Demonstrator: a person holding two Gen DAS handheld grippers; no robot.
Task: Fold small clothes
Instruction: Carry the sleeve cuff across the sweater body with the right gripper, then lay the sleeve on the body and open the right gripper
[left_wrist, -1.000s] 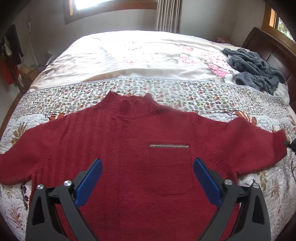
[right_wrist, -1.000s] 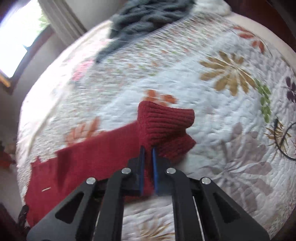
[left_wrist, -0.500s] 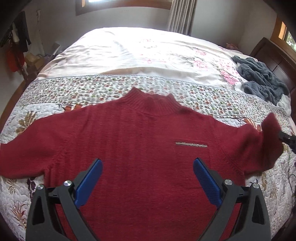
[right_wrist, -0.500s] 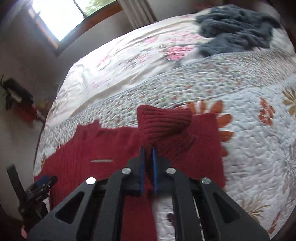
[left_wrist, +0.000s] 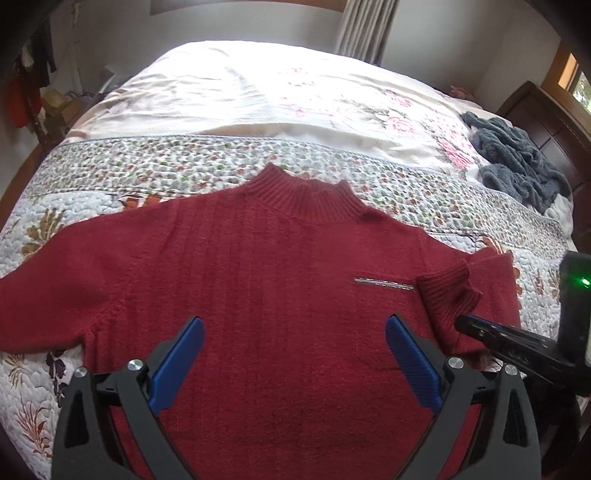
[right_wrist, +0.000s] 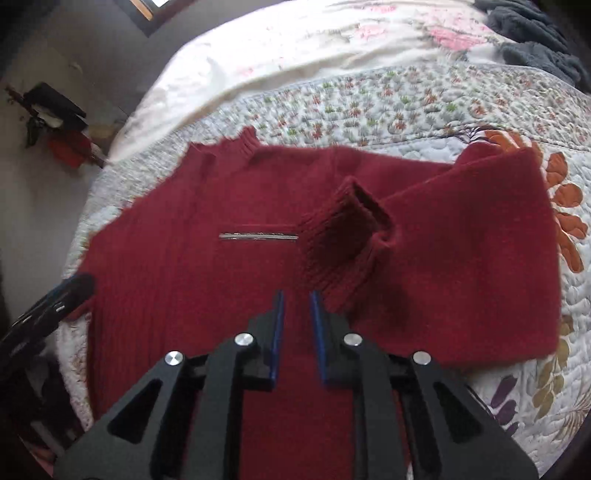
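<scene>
A small red knit sweater (left_wrist: 258, 277) lies face up on the floral quilt (left_wrist: 110, 173), collar away from me, with a silver strip on the chest pocket. Its right sleeve is folded inward, and the ribbed cuff (right_wrist: 340, 236) rests on the chest beside the strip. My right gripper (right_wrist: 295, 310) hovers just short of that cuff, slightly open, nothing between its fingers. My left gripper (left_wrist: 295, 343) hangs wide open over the lower body of the sweater. The left sleeve (left_wrist: 44, 306) lies stretched out flat.
A crumpled grey fleecy garment (left_wrist: 517, 158) lies at the bed's far right, near the dark wooden headboard (left_wrist: 546, 118). A pale floral sheet (left_wrist: 277, 88) covers the far half of the bed. Clothes and clutter stand by the wall at the far left.
My right gripper carried the right cuff inward over the chest, then let it go; its fingers now stand slightly apart. The left gripper stayed wide open and drifted a little.
</scene>
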